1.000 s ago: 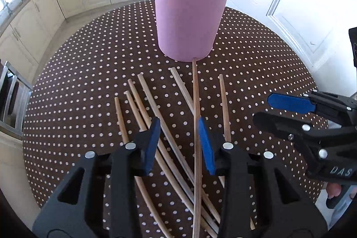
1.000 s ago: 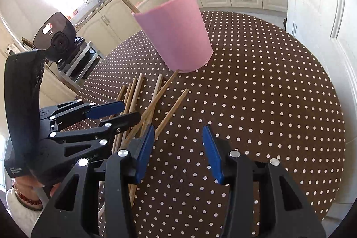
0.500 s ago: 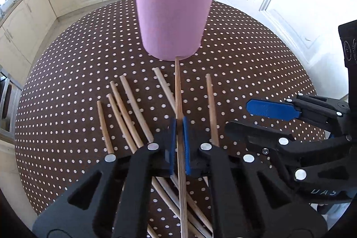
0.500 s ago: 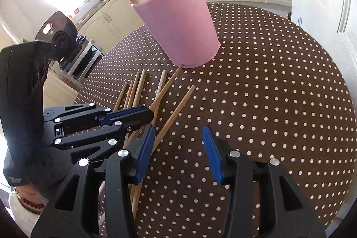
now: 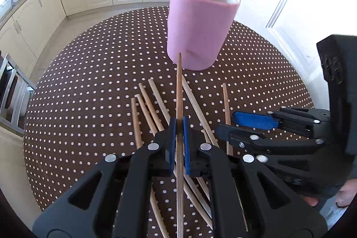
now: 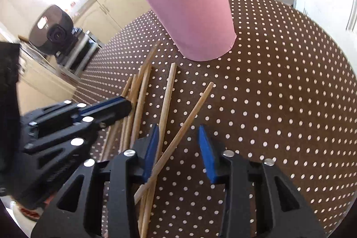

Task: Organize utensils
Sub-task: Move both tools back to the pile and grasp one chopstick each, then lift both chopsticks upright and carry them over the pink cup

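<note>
1. The left claw (image 5: 178, 126) is gripping one chopstick (image 5: 179, 90) between its blue pads; the stick is pointing forward at the foot of the pink cup (image 5: 198, 30).
2. The loose chopsticks (image 5: 154, 104) are lying on the dotted desk (image 5: 89, 73), under and beside this claw.
3. The right claw (image 6: 178, 144) is standing open over a slanted chopstick (image 6: 189, 117), not touching it.
4. Compared with half a second ago, the gripped stick is now lifting off the desk, its tip rising in front of the cup.
</note>
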Tool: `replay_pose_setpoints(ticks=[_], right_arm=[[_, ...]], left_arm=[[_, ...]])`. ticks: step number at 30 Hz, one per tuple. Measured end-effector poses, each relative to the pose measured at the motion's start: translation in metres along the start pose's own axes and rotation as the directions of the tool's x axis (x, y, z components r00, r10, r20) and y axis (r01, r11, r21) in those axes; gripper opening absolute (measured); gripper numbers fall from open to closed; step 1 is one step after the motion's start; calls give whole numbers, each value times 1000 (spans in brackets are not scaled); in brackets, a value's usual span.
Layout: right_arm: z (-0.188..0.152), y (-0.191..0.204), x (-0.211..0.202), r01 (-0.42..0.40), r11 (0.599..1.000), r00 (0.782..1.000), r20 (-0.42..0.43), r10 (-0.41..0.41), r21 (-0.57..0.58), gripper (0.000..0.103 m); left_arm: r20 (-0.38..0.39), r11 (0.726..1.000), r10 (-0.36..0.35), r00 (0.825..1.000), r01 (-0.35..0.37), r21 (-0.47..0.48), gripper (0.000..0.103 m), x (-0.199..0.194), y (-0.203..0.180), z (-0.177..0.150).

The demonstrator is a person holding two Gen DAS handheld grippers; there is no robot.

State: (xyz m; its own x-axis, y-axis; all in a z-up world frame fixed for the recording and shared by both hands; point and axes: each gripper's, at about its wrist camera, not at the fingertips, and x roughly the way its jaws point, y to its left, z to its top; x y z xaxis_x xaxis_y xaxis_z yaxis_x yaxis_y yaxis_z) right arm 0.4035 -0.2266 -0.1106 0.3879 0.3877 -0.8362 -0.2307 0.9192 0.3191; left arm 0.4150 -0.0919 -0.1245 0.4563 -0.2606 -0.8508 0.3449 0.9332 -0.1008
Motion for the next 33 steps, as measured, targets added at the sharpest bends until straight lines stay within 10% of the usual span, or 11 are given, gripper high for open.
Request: replay_pose_setpoints(ticks=[8,33], right_arm=[[4,9,8,49,999,999,-7,-49,-10,5],[-5,72,-129,43,984,962,271,7,-175,5]], left_arm=[[25,1000,-6,1000,7,-16,7,-20,14,-7],[221,1000,-12,975,15,-10,7,-165,5,-16]])
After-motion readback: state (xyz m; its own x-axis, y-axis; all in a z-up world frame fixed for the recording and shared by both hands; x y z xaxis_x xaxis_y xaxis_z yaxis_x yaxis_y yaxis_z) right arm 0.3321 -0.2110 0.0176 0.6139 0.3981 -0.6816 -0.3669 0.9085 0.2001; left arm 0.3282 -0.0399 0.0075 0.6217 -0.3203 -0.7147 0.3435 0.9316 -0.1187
